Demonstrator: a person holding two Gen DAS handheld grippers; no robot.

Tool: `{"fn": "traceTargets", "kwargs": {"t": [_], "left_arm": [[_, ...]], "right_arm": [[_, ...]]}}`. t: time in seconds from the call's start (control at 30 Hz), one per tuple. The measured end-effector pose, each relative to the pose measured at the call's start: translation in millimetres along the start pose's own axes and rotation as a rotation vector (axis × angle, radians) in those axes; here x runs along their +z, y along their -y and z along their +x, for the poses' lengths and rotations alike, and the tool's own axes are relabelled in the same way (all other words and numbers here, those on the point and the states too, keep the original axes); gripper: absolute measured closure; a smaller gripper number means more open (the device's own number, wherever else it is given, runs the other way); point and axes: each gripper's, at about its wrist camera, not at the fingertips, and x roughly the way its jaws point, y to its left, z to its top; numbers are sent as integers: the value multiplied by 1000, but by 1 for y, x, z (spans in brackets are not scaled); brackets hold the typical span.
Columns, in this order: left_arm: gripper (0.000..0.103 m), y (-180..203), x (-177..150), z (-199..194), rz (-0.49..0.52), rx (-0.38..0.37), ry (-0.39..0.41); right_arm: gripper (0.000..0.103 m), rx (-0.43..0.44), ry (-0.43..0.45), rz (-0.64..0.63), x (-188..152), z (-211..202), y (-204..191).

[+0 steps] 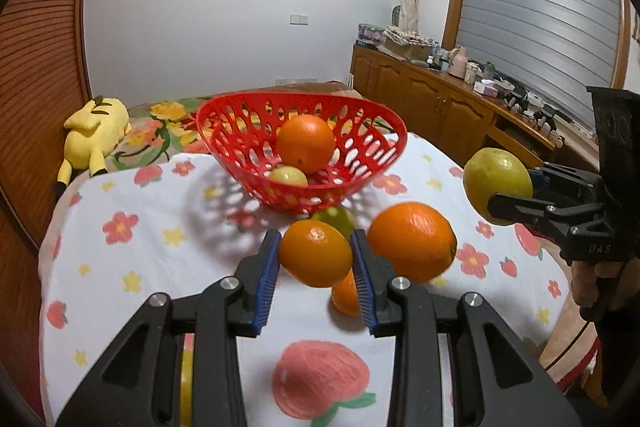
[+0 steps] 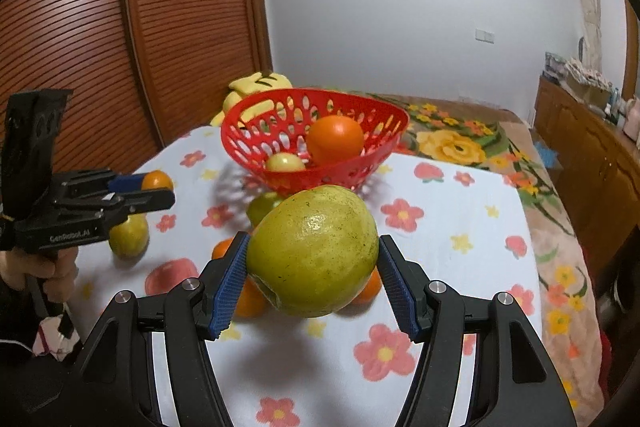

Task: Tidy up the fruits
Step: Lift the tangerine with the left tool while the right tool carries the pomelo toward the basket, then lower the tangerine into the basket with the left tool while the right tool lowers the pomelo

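Observation:
A red perforated basket (image 1: 240,115) (image 2: 256,107) stands on the flowered tablecloth and holds an orange (image 1: 306,143) (image 2: 335,139) and a small yellow-green fruit (image 1: 289,175) (image 2: 285,161). My left gripper (image 1: 316,259) (image 2: 160,193) is shut on a small orange (image 1: 316,253) (image 2: 157,181), held above the table in front of the basket. My right gripper (image 2: 314,259) (image 1: 496,203) is shut on a large yellow-green fruit (image 2: 314,251) (image 1: 498,183), held above the table on the right. A big orange (image 1: 412,241), another orange (image 1: 346,295) and a green fruit (image 1: 334,221) lie on the cloth.
A yellow-green fruit (image 2: 129,235) lies on the cloth at the left under the left gripper. A yellow plush toy (image 1: 94,133) lies behind the table on the bed. A wooden cabinet (image 1: 432,99) with clutter runs along the right wall. Wooden slatted doors (image 2: 120,27) stand at the left.

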Motion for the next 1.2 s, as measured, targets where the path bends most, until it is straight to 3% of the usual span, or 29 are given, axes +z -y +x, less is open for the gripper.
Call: {"fn": "traceTargets", "kwargs": {"t": [0.7, 1.2], "left_arm": [[70, -14, 38, 31, 26, 7, 2], [70, -14, 57, 62, 33, 23, -32]], "right_arm": [[38, 26, 14, -20, 46, 20, 7], [38, 26, -37, -52, 69, 69, 2]]}}
